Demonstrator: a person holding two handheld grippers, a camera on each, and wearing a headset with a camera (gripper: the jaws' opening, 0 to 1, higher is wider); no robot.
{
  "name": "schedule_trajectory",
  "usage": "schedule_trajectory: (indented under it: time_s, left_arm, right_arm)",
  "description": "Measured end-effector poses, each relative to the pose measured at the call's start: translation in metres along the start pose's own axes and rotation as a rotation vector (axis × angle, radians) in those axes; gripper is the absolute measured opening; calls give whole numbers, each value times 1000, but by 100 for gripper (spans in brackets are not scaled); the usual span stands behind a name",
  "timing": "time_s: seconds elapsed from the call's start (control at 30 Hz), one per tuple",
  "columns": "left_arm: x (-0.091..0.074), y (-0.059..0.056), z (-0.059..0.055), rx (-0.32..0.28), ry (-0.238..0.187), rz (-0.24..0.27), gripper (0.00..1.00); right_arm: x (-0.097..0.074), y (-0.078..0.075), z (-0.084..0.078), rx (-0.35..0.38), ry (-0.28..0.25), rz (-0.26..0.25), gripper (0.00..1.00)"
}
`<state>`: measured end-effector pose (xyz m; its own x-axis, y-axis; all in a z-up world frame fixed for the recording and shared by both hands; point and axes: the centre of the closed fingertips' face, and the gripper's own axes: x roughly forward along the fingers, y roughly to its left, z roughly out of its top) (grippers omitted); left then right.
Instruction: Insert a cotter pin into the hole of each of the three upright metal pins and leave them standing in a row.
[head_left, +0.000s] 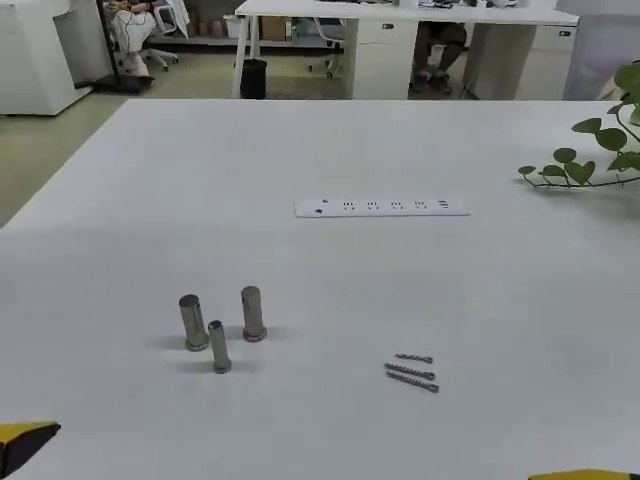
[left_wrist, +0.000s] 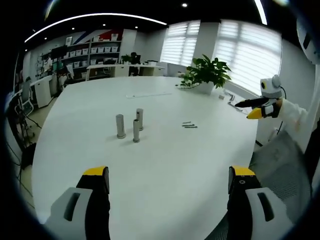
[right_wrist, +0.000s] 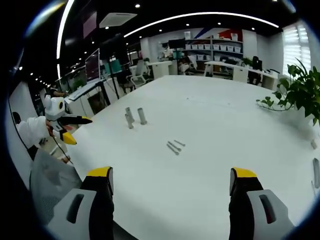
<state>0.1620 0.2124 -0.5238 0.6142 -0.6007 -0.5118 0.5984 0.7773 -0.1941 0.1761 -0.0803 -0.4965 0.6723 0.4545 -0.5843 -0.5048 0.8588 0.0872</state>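
Note:
Three grey metal pins (head_left: 220, 330) stand upright in a tight cluster on the white table, left of centre; they also stand mid-table as the pins (left_wrist: 131, 126) in the left gripper view and the pins (right_wrist: 134, 117) in the right gripper view. Three small cotter pins (head_left: 413, 371) lie side by side to their right, also seen as cotter pins (left_wrist: 189, 125) and cotter pins (right_wrist: 173, 146). My left gripper (left_wrist: 167, 192) is open and empty, well short of the pins. My right gripper (right_wrist: 170, 192) is open and empty too, near the table edge. Yellow jaw tips peek in at the head view's bottom corners.
A white power strip (head_left: 381, 207) lies farther back on the table (head_left: 320, 150). A leafy plant (head_left: 592, 155) trails in at the right edge. Desks, chairs and seated people fill the room beyond the table.

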Motion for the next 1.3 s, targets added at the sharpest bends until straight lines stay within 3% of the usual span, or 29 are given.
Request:
schedule_trajectory:
  time_s: [0.7, 0.97, 1.13, 1.3]
  left_arm:
    - [-8, 14, 4, 8, 4, 49, 99]
    - [-5, 29, 10, 21, 1, 80, 99]
    - [-1, 43, 22, 35, -22, 95, 99]
    - [7, 59, 34, 79, -12, 110, 99]
  right_arm:
    - [4, 4, -4, 9, 3, 2, 94]
    - [2, 4, -4, 12, 2, -2, 94]
    - [0, 3, -3, 14, -1, -8, 93]
    - [1, 2, -5, 17, 3, -10, 93]
